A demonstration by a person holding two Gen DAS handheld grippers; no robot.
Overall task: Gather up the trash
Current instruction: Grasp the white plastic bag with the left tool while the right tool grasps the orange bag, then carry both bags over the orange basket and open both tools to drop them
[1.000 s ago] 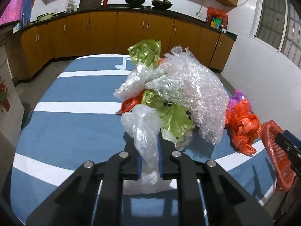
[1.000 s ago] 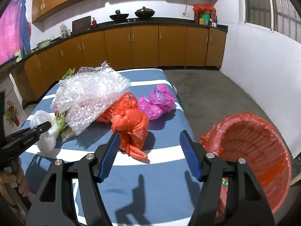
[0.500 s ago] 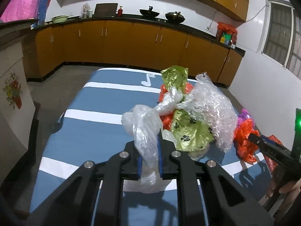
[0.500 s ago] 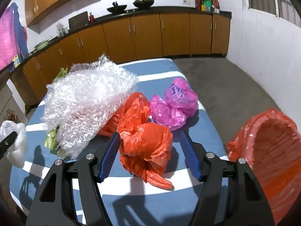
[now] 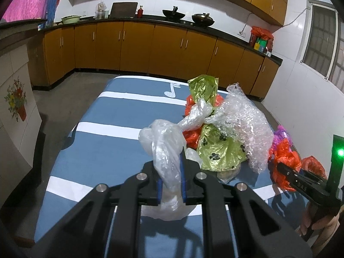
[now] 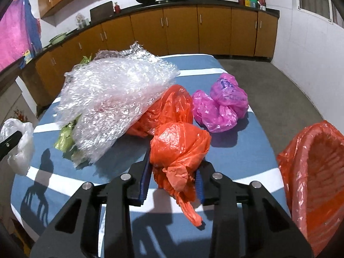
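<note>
My left gripper is shut on a crumpled clear plastic bag, held just above the blue striped table; the same clear bag shows at the left edge of the right wrist view. My right gripper is closing on a knotted orange bag on the table's near edge. Its blue pads touch the bag on both sides. The bin, a basket lined with orange plastic, stands off the table to the right.
A pile of bubble wrap, green foil, a second orange bag and a pink bag lies on the table. Wooden cabinets line the far wall. A hand holds the right gripper.
The left gripper drew back from the pile with the clear bag, then held still. The right gripper dropped toward the knotted orange bag, and its jaws narrowed from wide apart onto the bag.
</note>
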